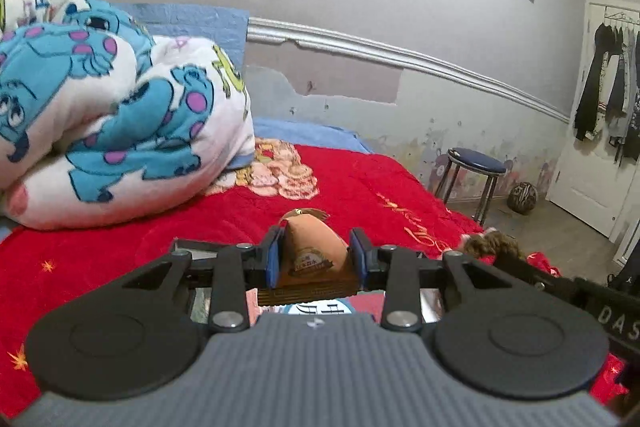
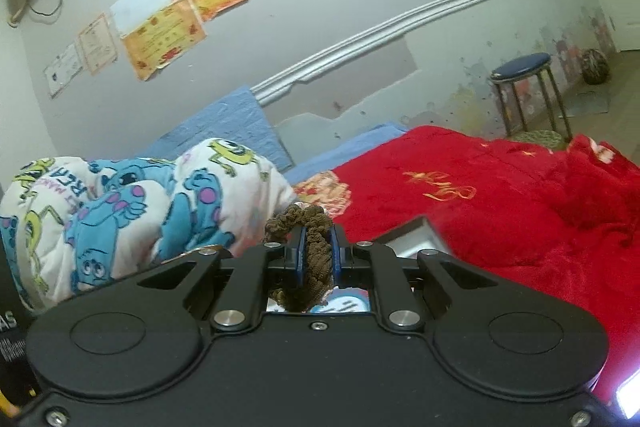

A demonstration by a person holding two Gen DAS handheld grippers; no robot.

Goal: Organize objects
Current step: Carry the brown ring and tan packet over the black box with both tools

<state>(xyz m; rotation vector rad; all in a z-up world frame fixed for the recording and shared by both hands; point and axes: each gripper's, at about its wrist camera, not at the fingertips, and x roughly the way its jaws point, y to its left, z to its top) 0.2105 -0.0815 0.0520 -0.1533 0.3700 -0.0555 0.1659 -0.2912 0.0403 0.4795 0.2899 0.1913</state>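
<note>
In the left wrist view my left gripper (image 1: 316, 258) is shut on an orange-brown soft toy (image 1: 310, 247) with a round badge and a ribbed brown base, held just above the red bedspread (image 1: 360, 187). Its blue pads (image 1: 273, 261) press on both sides of the toy. In the right wrist view my right gripper (image 2: 318, 241) is shut on a brown crinkly fabric band (image 2: 310, 219), which bulges out above and below the pads. The same brown band (image 1: 490, 245) shows at the right of the left wrist view, in front of the right gripper's black body.
A folded white blanket with blue monster prints (image 1: 112, 115) lies at the head of the bed, with a light blue sheet (image 2: 224, 131) behind it. Beyond the bed stand a blue-topped stool (image 1: 476, 163), a ball on the floor (image 1: 522, 198) and a white door hung with dark clothes (image 1: 608, 99).
</note>
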